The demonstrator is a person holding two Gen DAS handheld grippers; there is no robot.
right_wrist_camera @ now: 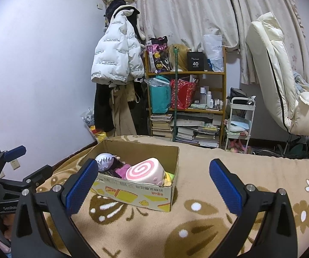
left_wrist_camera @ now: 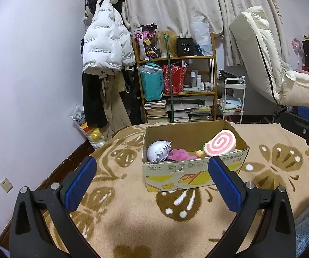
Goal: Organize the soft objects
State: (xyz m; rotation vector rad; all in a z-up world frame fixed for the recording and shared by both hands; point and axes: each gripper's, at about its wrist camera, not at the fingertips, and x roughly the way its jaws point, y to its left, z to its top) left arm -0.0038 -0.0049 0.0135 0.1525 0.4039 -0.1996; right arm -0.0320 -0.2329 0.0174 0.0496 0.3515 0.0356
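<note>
A cardboard box (left_wrist_camera: 194,172) sat on a beige blanket (left_wrist_camera: 133,215) patterned with brown butterflies, its top open. Inside it lay the soft things: a white and purple plush ball (left_wrist_camera: 158,151) at the left end, a magenta cloth (left_wrist_camera: 179,154) beside it in the middle, and a pink swirl cushion (left_wrist_camera: 219,146) leaning against the right end. A small yellow plush (left_wrist_camera: 200,153) peeked out just left of the cushion's lower edge.

The left gripper (left_wrist_camera: 152,182) hung above the near part of the blanket, its blue-padded jaws spread wide and holding nothing; the box stood beyond it, between the two pads. The right gripper (right_wrist_camera: 153,185) hovered likewise over the blanket, jaws spread wide and empty, with the box beyond its left pad. In the left wrist view the right gripper showed at the far right edge, well apart from the box.

Past the far edge of the bed stood a wooden shelf (left_wrist_camera: 177,86) loaded with bags, bottles and stacked books. A white puffer jacket (left_wrist_camera: 106,43) hung on the wall to its left, and a cream recliner (left_wrist_camera: 268,60) stood at the right. Pale curtains (left_wrist_camera: 175,2) covered the far wall.
</note>
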